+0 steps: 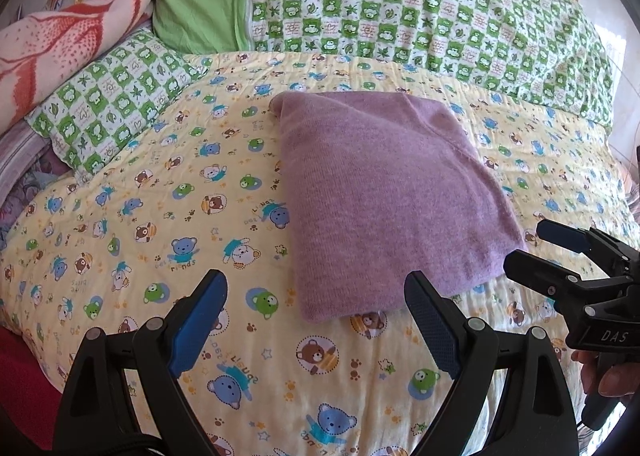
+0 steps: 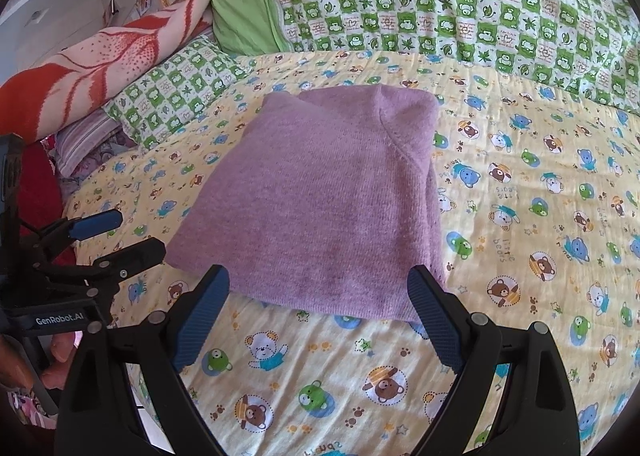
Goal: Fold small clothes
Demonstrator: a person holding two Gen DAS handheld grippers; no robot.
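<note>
Bed setup today: yellow teddy-bear quilt point(image 1: 120, 184) as my working surface, green frog-check blanket point(image 1: 400, 8) piled along the far side, a red and pink blanket point(image 1: 60, 40) off to the far left.

On the quilt sits the purple knit top point(image 1: 384, 192), lying roughly mid-bed, just past both of my grippers. It looks already folded down into a squarish packet. I can see a diagonal sleeve seam on the right half, and the far edge looks rounded and thicker, so I'd guess that's a fold line with layers under it.

Handling-wise I'd expect it to be light, soft and floppy, a bit fuzzy so it shouldn't slip out of the pads. It'll sag if I lift one corner only, so I'd pinch the two near corners together, catching all the layers.

Long axis, as far as I can judge, runs near to far, slightly angled so the near edge drifts right in the left wrist view.

Left gripper point(image 1: 316, 324) is spread wide, holding nothing, hovering over the quilt near the left near corner. Right gripper point(image 2: 320, 316) is also wide apart and empty, framing the near edge.
</note>
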